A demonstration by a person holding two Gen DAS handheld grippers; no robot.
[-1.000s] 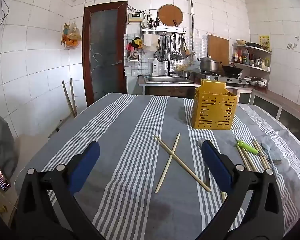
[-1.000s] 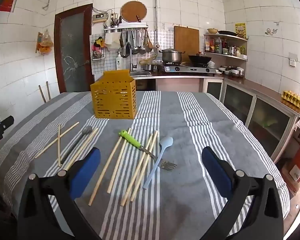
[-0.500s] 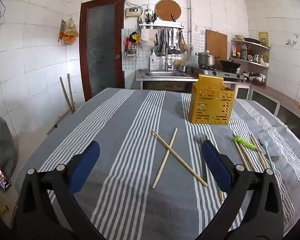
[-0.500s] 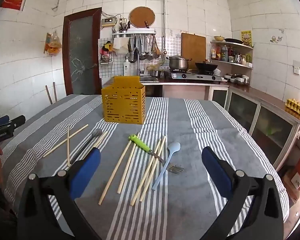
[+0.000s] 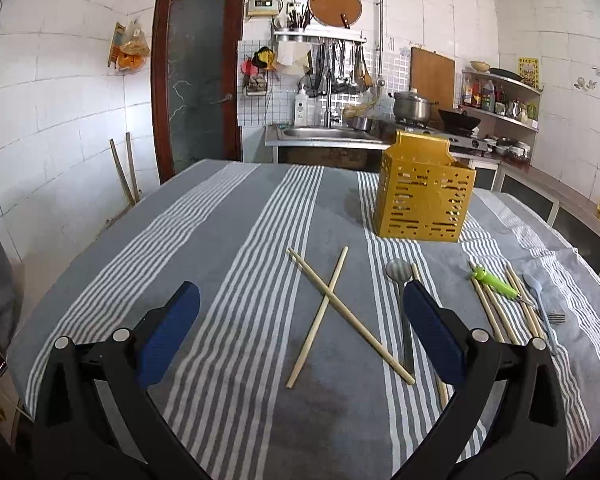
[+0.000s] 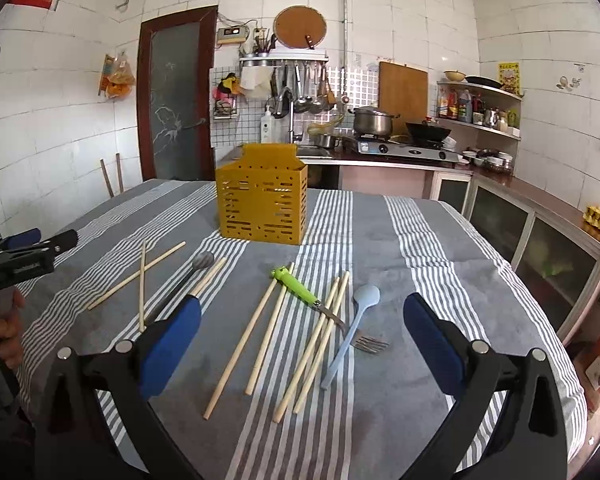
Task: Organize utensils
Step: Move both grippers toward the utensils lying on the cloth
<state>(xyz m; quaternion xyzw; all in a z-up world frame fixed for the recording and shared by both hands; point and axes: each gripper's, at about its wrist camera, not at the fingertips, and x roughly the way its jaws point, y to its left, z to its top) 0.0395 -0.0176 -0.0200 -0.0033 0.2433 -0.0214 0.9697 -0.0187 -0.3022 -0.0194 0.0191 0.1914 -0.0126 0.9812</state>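
Note:
A yellow slotted utensil holder (image 5: 423,196) (image 6: 262,204) stands upright on the striped tablecloth. Two crossed chopsticks (image 5: 332,312) (image 6: 142,276) lie in front of my open, empty left gripper (image 5: 300,332). A grey spoon (image 5: 399,280) (image 6: 196,268) lies right of them. Several chopsticks (image 6: 268,332), a green-handled fork (image 6: 300,286) (image 5: 496,280) and a light blue spoon (image 6: 354,328) (image 5: 538,292) lie in front of my open, empty right gripper (image 6: 300,336). The left gripper also shows at the left edge of the right wrist view (image 6: 28,248).
The table (image 5: 204,240) has a grey and white striped cloth. Behind it are a brown door (image 5: 198,76), a sink counter (image 5: 324,136) with hanging utensils, and a stove with pots (image 6: 400,140). Cabinets (image 6: 540,240) run along the right.
Both grippers have drawn back and tilted slightly, so the table items sit a little farther and lower in view. Nothing on the table has moved. Both stay open.

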